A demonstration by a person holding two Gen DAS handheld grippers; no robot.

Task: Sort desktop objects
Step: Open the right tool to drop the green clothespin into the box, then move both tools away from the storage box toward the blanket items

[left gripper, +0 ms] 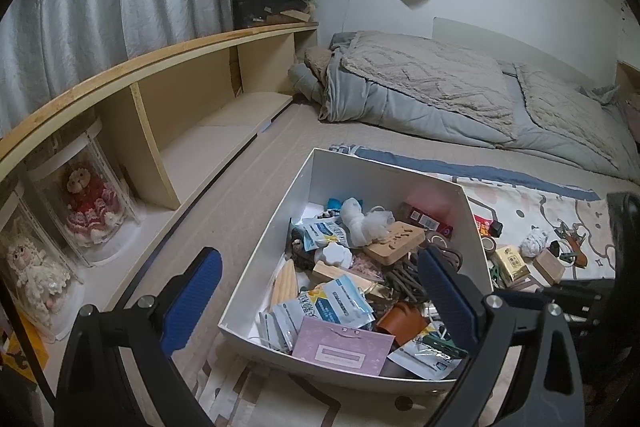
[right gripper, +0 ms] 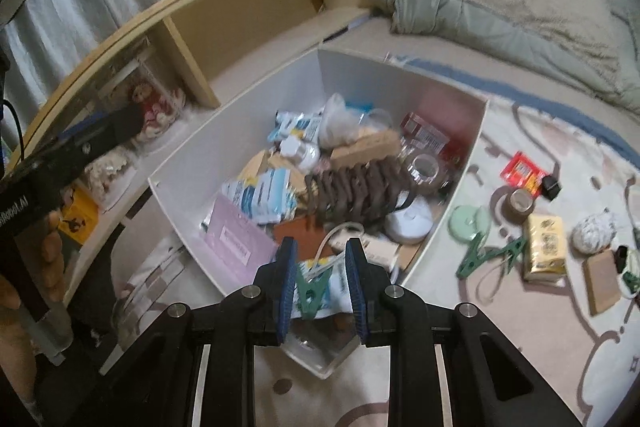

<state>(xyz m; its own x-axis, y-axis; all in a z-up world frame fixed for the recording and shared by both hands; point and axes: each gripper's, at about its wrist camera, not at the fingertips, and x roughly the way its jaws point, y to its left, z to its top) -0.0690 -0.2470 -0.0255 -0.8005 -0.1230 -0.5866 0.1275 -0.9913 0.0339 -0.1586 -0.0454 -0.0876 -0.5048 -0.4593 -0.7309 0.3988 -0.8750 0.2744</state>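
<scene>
A white box (left gripper: 276, 227) on the bed mat is piled with sachets, a pink card (left gripper: 340, 347), wooden pieces and a brown coiled cord (right gripper: 352, 195). My left gripper (left gripper: 320, 291) hangs open over the box's near end, its blue pads wide apart with nothing between them. My right gripper (right gripper: 320, 267) is above the box's near corner (right gripper: 320, 367), shut on a small green clip (right gripper: 310, 291). Loose items lie on the mat right of the box: more green clips (right gripper: 486, 257), a yellow packet (right gripper: 546, 243), a white ball (right gripper: 594, 231), a tape roll (right gripper: 520, 203) and a red packet (right gripper: 522, 171).
A wooden shelf (left gripper: 168, 115) runs along the left, with dolls in clear cases (left gripper: 88, 203). Folded grey bedding (left gripper: 420, 87) lies behind the box. A person's hand (right gripper: 52, 255) holds the left tool at the left edge. A wooden block (right gripper: 602, 283) sits at the far right.
</scene>
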